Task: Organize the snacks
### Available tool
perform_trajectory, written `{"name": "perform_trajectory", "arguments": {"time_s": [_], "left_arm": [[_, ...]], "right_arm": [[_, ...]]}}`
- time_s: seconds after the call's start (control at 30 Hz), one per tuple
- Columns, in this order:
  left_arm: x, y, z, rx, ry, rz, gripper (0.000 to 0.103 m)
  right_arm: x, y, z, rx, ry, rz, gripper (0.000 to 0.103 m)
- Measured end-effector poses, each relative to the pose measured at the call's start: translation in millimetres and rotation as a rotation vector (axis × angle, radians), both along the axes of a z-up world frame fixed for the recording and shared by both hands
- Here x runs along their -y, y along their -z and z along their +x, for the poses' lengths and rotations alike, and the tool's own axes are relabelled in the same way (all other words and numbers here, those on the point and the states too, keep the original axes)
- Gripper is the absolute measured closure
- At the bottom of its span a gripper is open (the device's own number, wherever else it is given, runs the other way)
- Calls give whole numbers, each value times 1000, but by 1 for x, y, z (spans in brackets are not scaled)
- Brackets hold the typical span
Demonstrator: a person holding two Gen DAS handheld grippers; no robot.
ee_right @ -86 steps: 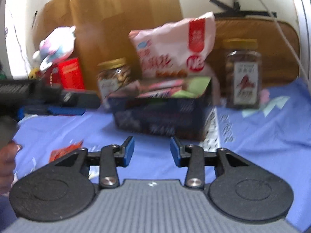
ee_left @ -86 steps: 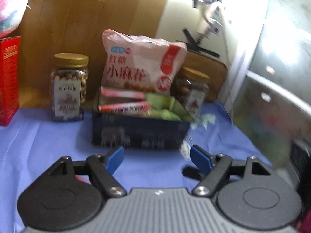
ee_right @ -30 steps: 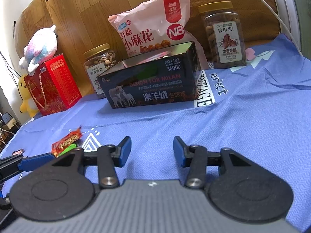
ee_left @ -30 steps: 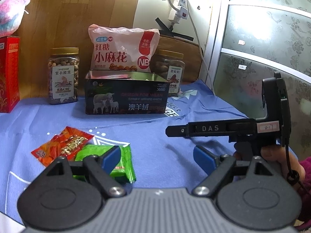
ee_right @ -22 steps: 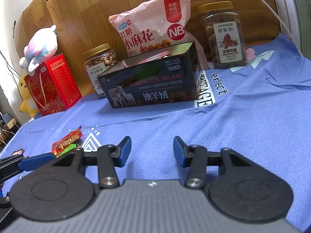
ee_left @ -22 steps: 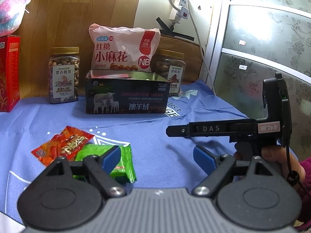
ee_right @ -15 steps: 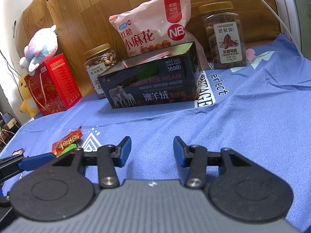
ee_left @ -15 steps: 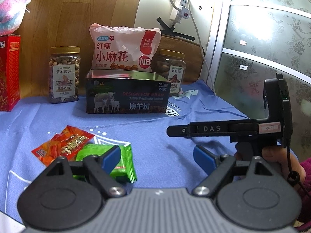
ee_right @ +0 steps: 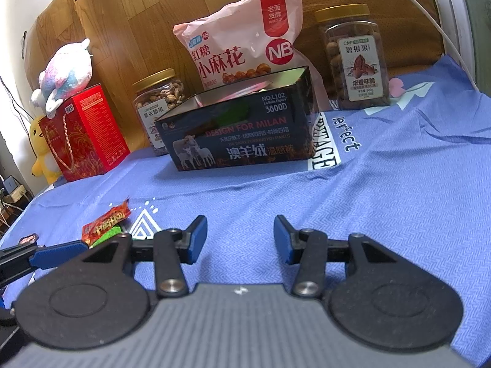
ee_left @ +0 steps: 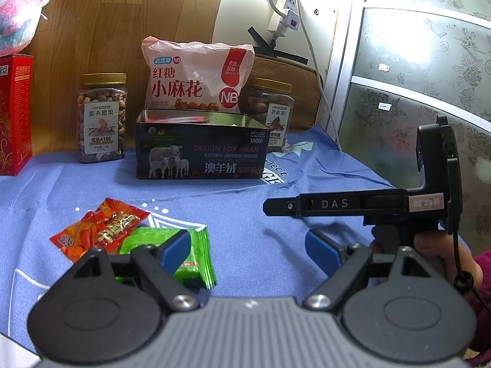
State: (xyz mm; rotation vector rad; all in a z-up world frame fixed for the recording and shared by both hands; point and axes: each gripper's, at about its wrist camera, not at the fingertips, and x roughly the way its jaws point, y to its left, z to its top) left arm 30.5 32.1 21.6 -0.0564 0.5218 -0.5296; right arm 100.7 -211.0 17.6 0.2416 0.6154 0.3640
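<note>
Right wrist: blue cloth (ee_right: 399,190), wood panel (ee_right: 147,21).

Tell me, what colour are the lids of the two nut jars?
Both lids are gold: the left jar lid and the right jar lid, best seen in the right wrist view.

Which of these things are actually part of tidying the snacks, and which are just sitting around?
Part of the job:
- red snack packet
- green snack packet
- dark tin box, open, some packets already inside
- left tongs and right tongs, both open and empty

Just sitting around:
- two nut jars
- pink snack bag
- red gift box
- plush toy
</note>
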Motion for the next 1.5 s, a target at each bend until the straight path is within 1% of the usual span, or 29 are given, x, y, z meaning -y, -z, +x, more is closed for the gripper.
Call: {"name": "perform_trajectory", "arguments": {"time_s": [0.43,0.63,0.7,0.93,1.5], "left_arm": [[-1,-1,0,2,-1,-5,18],[-18,-2,7,-40,-36,-85,18],[-20,-2,9,-48,-47,-100,18],[-18,-2,8,-46,-49,-88,18],[-18,-1,9,-61,-54,-93,18]], "right_arm": [[0,0,0,1,0,-1,52],[-1,0,-1,3,0,-2,52],[-1,0,-1,4,-2,-2,52],[-1,-1,-1,9,-9,-3,52],[-2,-1,-1,10,-9,-5,52]]}}
